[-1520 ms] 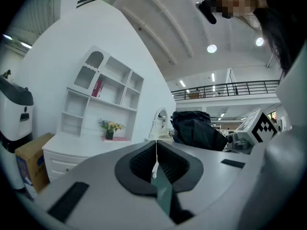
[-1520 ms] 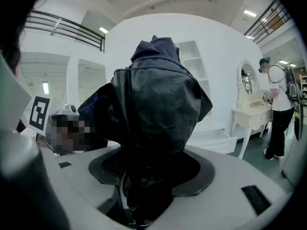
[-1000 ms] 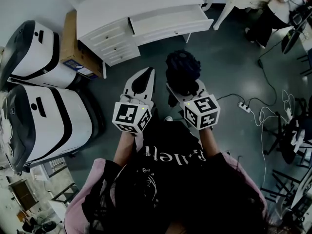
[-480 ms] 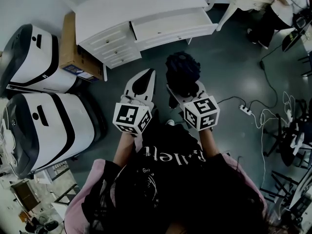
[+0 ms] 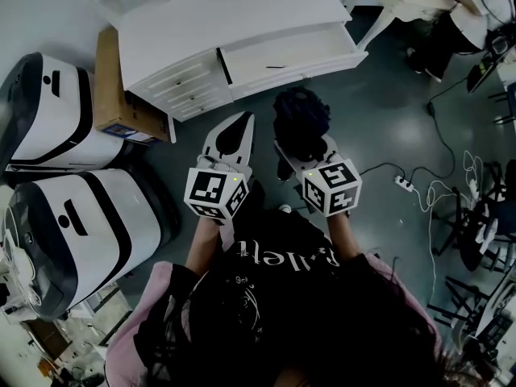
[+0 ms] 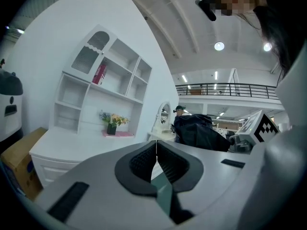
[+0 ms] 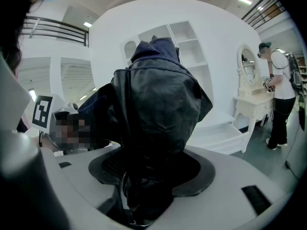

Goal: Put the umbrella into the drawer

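A folded black umbrella [image 5: 301,122] stands up out of my right gripper [image 5: 304,147], whose jaws are shut on its lower end; in the right gripper view the umbrella [image 7: 158,119] fills the middle. My left gripper [image 5: 236,131] is shut with nothing between its jaws [image 6: 156,150] and hangs to the left of the umbrella. Ahead stands a white desk [image 5: 201,22] with its wide drawer [image 5: 290,53] pulled open and showing a bare white inside; the same drawer [image 7: 218,135] appears to the right of the umbrella in the right gripper view.
Three small shut drawers [image 5: 189,87] sit left of the open one. A cardboard box [image 5: 121,95] leans beside the desk, with two big white-and-black machines [image 5: 72,216] further left. A power strip and cables [image 5: 403,182] lie on the floor at right. Another person [image 7: 280,95] stands by a dressing table.
The desk and its open drawer have come lower and nearer in the head view. Both grippers keep their places and the umbrella stays held.
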{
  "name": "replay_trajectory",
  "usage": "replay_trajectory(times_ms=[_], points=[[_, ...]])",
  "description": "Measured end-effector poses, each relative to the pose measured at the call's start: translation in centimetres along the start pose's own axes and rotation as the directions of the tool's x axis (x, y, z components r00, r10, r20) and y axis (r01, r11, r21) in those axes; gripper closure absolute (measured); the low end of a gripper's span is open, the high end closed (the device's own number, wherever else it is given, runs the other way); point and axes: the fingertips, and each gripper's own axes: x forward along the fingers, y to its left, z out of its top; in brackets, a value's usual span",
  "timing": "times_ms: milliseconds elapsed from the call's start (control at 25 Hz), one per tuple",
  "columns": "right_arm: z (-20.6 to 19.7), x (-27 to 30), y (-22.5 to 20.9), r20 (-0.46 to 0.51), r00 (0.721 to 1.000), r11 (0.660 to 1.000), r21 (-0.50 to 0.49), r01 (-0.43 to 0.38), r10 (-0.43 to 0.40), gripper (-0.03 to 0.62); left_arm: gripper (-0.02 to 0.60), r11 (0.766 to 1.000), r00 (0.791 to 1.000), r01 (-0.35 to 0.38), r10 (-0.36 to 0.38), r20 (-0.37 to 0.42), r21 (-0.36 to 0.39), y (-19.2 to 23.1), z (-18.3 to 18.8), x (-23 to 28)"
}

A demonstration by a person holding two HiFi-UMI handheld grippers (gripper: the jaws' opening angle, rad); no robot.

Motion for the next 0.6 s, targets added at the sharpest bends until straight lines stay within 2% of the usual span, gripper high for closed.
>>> replay_trajectory(times_ms=[600], points=[[5.9, 11.7, 1.7, 0.005, 0.997, 0.996, 0.033, 0.08, -0.08, 0.313, 0.565, 0.995, 0.995, 0.099, -0.099, 0.015, 0.019, 12.5, 3.6, 4.2]])
